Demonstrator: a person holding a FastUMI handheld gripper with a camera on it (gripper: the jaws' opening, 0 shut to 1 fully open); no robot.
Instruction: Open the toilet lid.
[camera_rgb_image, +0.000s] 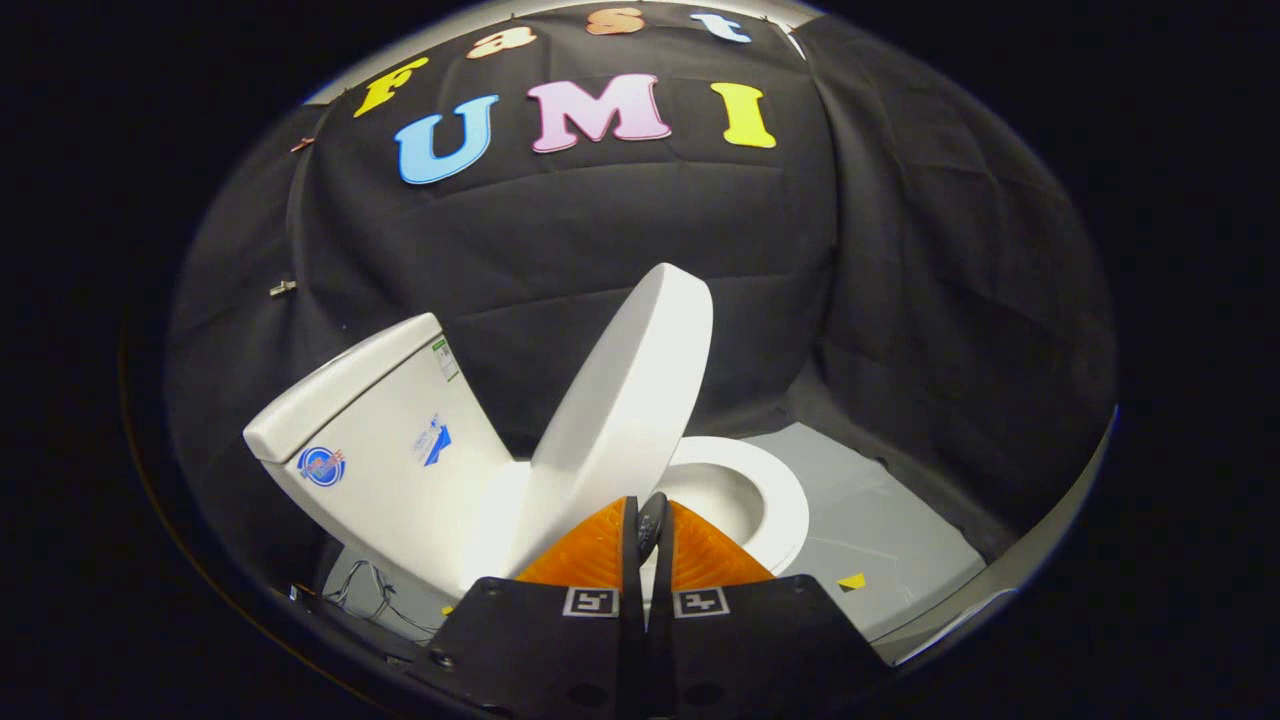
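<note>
The white toilet lid (625, 400) stands raised and tilted, about halfway between the seat and the tank (370, 440). Beneath it the seat ring and the bowl (770, 500) lie uncovered. My gripper (648, 520) is low in front of the toilet, its orange fingers (590, 555) pressed together with nothing visible between them. The fingertips sit right at the lid's lower front edge; I cannot tell whether they touch it.
The toilet rests on a grey floor panel (890, 520) with a small yellow marker (852, 580) on it. Loose cables (370, 595) lie on the floor below the tank. Black cloth walls close in behind and on both sides.
</note>
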